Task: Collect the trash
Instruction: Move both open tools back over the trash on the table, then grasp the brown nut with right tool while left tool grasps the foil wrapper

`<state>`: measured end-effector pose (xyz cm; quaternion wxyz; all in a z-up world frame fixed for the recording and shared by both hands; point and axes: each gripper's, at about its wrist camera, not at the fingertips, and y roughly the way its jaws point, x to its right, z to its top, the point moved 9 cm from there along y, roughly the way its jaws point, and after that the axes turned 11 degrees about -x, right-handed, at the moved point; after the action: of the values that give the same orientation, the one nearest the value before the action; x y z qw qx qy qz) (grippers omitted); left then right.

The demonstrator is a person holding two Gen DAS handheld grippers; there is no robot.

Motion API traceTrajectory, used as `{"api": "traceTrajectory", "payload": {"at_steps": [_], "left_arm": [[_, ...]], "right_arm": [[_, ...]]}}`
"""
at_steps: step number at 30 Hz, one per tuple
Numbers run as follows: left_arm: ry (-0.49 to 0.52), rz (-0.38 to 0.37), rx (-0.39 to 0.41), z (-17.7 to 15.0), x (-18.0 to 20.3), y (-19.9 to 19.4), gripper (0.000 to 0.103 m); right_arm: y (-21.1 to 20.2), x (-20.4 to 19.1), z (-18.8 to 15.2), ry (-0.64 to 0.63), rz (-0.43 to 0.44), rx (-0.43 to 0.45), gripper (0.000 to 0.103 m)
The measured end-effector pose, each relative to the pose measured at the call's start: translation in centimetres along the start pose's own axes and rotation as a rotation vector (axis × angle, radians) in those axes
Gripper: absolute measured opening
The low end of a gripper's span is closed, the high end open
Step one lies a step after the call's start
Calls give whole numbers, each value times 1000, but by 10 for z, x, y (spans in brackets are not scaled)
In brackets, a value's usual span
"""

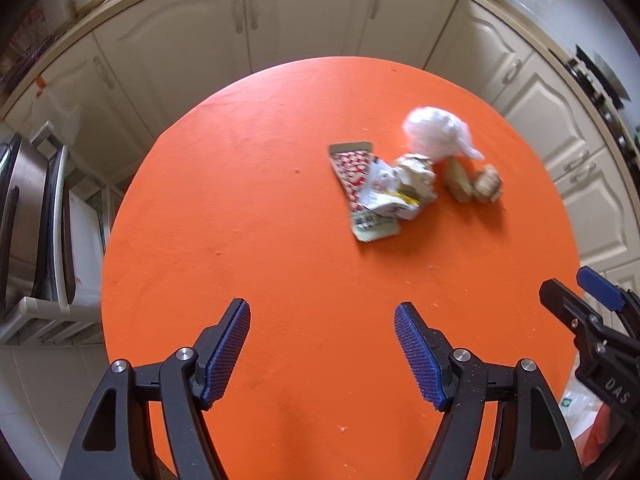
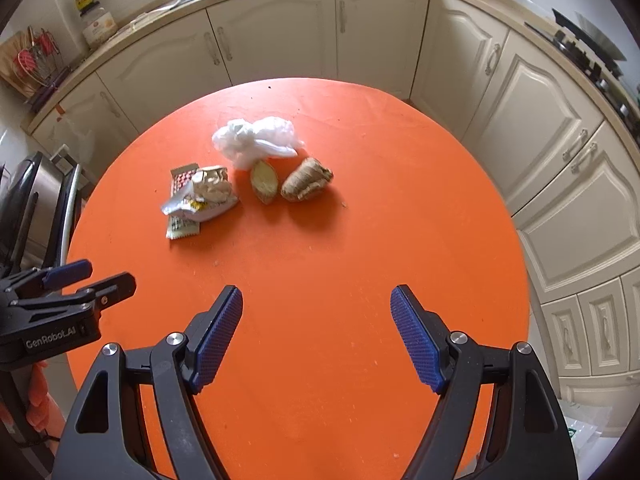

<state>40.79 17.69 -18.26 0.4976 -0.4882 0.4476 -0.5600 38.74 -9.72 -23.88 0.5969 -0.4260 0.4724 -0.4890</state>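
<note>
Trash lies in a cluster on the round orange table (image 2: pixel 320 264): a crumpled white plastic bag (image 2: pixel 256 141), a crumpled snack wrapper (image 2: pixel 208 194) on a flat red-patterned packet (image 2: pixel 181 178), a pale peel piece (image 2: pixel 264 181) and a brown husk lump (image 2: pixel 306 185). The cluster also shows in the left wrist view: bag (image 1: pixel 436 132), wrapper (image 1: pixel 404 188), packet (image 1: pixel 352 168), brown lump (image 1: pixel 486 183). My left gripper (image 1: pixel 322 354) is open and empty, above the near table, short of the trash. My right gripper (image 2: pixel 316 336) is open and empty, also short of it.
Cream kitchen cabinets (image 2: pixel 280 36) curve around behind the table. A steel appliance (image 1: pixel 24 208) stands at the left. A stove (image 2: pixel 592 60) is at the right. A plastic bag lies on the floor (image 2: pixel 588 420) beside the table. Crumbs dot the table.
</note>
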Motion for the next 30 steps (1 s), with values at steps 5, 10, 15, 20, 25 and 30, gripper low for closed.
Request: {"api": "traceTrajectory", "payload": {"at_steps": [5, 10, 15, 20, 25, 30], "left_arm": [[-41, -23, -4, 31, -22, 4, 71], [-81, -68, -28, 59, -20, 19, 71], [-102, -93, -46, 84, -11, 33, 71], [-109, -133, -77, 97, 0, 48, 71], [-107, -140, -68, 112, 9, 49, 71], [-99, -168, -68, 124, 25, 53, 71]], "right_arm": [[15, 4, 33, 29, 7, -31, 78], [28, 17, 60, 101, 28, -57, 76], [49, 23, 81, 155, 60, -107, 65], [70, 19, 92, 170, 103, -151, 57], [83, 12, 101, 167, 124, -159, 38], [85, 7, 100, 124, 145, -158, 34]]}}
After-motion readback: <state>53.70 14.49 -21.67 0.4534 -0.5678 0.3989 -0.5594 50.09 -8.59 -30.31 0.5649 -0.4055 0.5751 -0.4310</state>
